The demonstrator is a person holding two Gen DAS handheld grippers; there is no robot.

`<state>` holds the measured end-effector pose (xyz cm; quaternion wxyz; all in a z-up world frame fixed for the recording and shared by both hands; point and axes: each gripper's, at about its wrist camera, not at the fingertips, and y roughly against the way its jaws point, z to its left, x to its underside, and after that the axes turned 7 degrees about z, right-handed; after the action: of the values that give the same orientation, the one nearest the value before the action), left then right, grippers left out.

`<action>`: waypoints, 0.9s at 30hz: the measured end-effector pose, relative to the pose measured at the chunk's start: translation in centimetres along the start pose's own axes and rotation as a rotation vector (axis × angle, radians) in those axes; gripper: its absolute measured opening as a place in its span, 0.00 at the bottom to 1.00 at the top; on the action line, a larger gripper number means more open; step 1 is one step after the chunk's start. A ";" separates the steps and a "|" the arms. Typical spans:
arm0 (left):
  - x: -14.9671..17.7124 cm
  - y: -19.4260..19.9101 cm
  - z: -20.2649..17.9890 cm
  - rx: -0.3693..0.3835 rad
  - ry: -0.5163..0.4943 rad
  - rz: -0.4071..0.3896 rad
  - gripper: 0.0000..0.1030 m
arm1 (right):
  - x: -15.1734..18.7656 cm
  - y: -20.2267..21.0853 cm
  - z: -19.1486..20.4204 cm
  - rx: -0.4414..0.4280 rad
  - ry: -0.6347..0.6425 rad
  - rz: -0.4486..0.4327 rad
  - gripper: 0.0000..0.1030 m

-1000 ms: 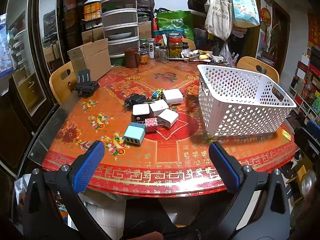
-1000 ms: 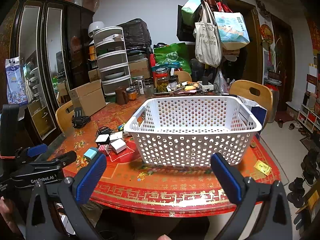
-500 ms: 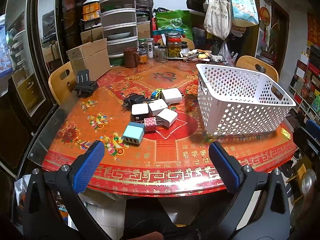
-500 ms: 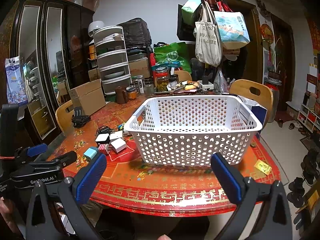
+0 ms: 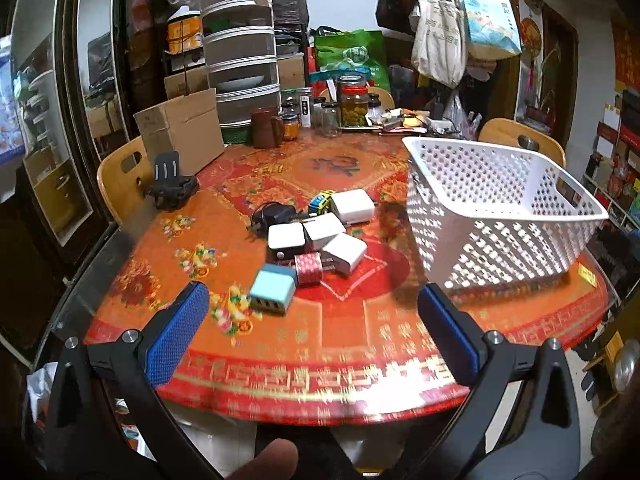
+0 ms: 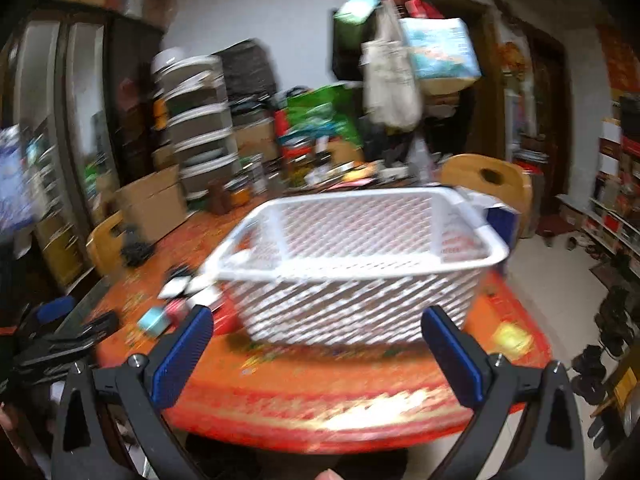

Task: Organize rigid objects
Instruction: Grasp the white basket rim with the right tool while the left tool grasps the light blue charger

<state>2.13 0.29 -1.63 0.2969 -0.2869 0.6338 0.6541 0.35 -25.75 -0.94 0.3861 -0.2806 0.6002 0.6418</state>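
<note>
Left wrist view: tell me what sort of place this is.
Most likely a lived-in home dining room. A round table under a red patterned cover has wooden chairs around it, food jars crowd its far side, and tote bags hang on a rack by a dark cabinet.

Left claw (image 5: 312, 328), black-framed with blue textured pads (image 5: 176, 336): spread wide, nothing between the fingers, held level just short of the table edge. Right claw (image 6: 316, 350), same black frame and blue pads (image 6: 182, 356): likewise spread wide and empty, view blurred. Fingertip of the holding hand (image 5: 268, 460) showing at the bottom edge of the left wrist view.
</note>
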 end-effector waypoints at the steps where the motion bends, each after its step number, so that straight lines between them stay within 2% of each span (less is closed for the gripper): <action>1: -0.5 -0.6 0.3 -0.007 0.001 -0.008 1.00 | -0.7 -0.3 -1.5 0.046 -0.022 -0.019 1.00; 3: -1.3 -2.0 1.3 -0.047 0.005 -0.045 1.00 | -2.3 -1.4 -4.7 0.113 -0.068 -0.022 1.00; 4: -1.7 -3.0 1.9 -0.067 0.012 -0.037 1.00 | -3.0 -2.2 -6.3 0.124 -0.096 -0.003 1.00; 6: -2.2 -5.2 3.1 -0.091 0.015 0.026 1.00 | -4.4 -4.2 -9.5 0.149 -0.138 0.046 1.00; 8: -2.4 -7.4 4.5 -0.071 0.036 0.092 1.00 | -5.2 -6.1 -11.8 0.216 -0.165 0.092 1.00; 10: -2.3 -9.0 5.9 -0.055 0.061 0.135 1.00 | -5.9 -8.0 -13.4 0.207 -0.172 0.149 0.97; 11: -2.2 -9.7 6.3 -0.064 0.063 0.147 1.00 | -6.1 -9.2 -14.1 0.201 -0.173 0.183 0.87; 12: -2.1 -10.5 6.7 -0.090 0.054 0.163 1.00 | -6.2 -9.9 -14.4 0.201 -0.170 0.200 0.81; 14: -2.0 -11.8 6.9 -0.127 0.033 0.189 1.00 | -6.3 -11.5 -14.9 0.199 -0.161 0.228 0.60; 15: -1.9 -12.6 7.0 -0.124 0.025 0.206 1.00 | -6.3 -12.3 -15.1 0.197 -0.161 0.244 0.54; 16: -1.8 -13.3 7.1 -0.108 0.023 0.225 1.00 | -6.2 -13.2 -15.4 0.183 -0.166 0.264 0.38; 17: -1.6 -14.1 7.2 -0.081 0.026 0.251 1.00 | -6.2 -14.0 -15.7 0.160 -0.176 0.281 0.29; 19: -1.3 -15.2 7.0 -0.044 0.030 0.276 1.00 | -6.1 -14.9 -16.2 0.124 -0.195 0.289 0.26; 22: -0.9 -16.6 6.4 -0.046 0.015 0.298 1.00 | -6.1 -15.5 -15.9 0.105 -0.198 0.295 0.18; 26: -0.6 -18.3 5.9 -0.048 0.010 0.335 0.98 | -6.3 -15.7 -15.8 0.110 -0.186 0.311 0.17; 27: -0.6 -18.5 5.8 -0.047 0.010 0.341 0.95 | -6.3 -15.7 -15.8 0.112 -0.187 0.313 0.17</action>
<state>16.41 6.43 -13.21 0.1718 -0.1853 0.6593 0.7082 15.23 -42.61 -6.42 0.3506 -0.1009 0.6326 0.6831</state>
